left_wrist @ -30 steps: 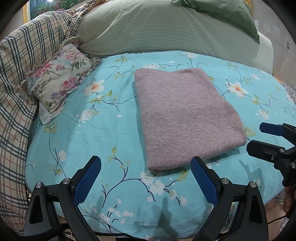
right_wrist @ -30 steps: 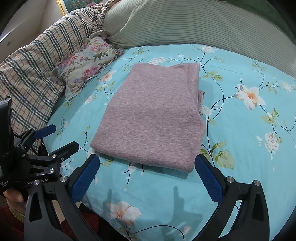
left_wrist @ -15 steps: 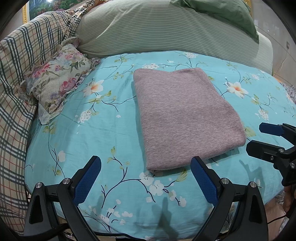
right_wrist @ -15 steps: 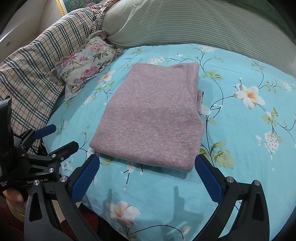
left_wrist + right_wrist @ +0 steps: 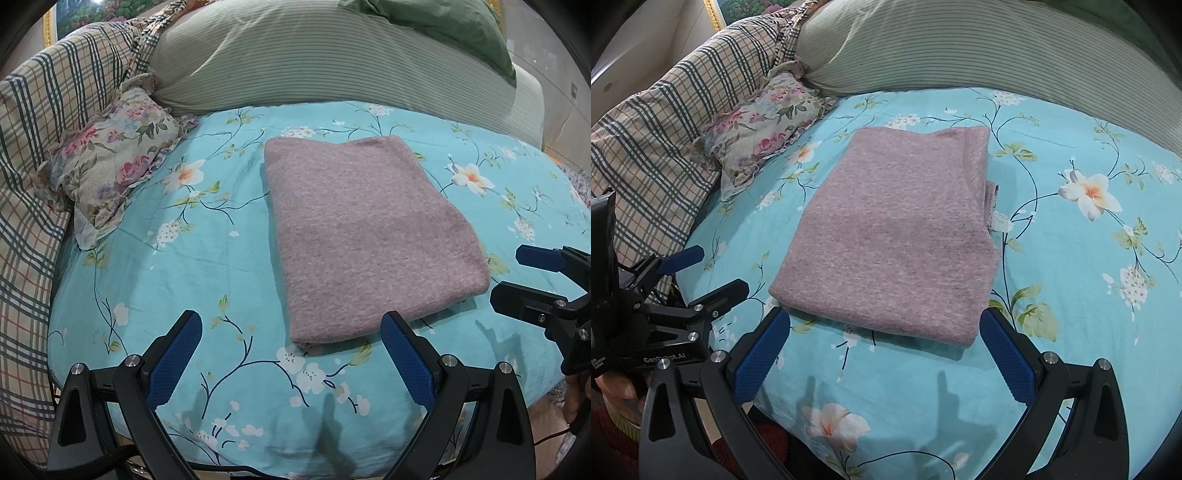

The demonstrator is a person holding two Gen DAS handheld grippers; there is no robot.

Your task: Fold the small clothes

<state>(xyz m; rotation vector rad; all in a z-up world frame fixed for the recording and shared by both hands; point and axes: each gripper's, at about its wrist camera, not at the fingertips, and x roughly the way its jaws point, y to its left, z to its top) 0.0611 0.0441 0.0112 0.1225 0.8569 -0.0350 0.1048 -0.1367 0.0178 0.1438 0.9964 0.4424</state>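
Mauve knitted fabric, a small garment (image 5: 365,236) folded into a thick rectangle, lies flat in the middle of the bed's turquoise flower-printed sheet (image 5: 155,280), and against the pictures from a second and half a second ago it has not shifted; both tools sit in almost the same places as well. Its long axis runs from the near edge of the bed toward the far striped green pillow (image 5: 317,62), tilted a little so the far end leans left in the left wrist view. In the right wrist view a loose lower layer peeks out along its right edge. The left gripper (image 5: 291,354) hovers at the garment's near left corner, jaws wide apart and holding nothing; the right gripper (image 5: 886,350) hovers at the near edge, jaws likewise spread and empty. A small rose-patterned cushion (image 5: 110,166) rests at the far left against a plaid quilt (image 5: 33,155).
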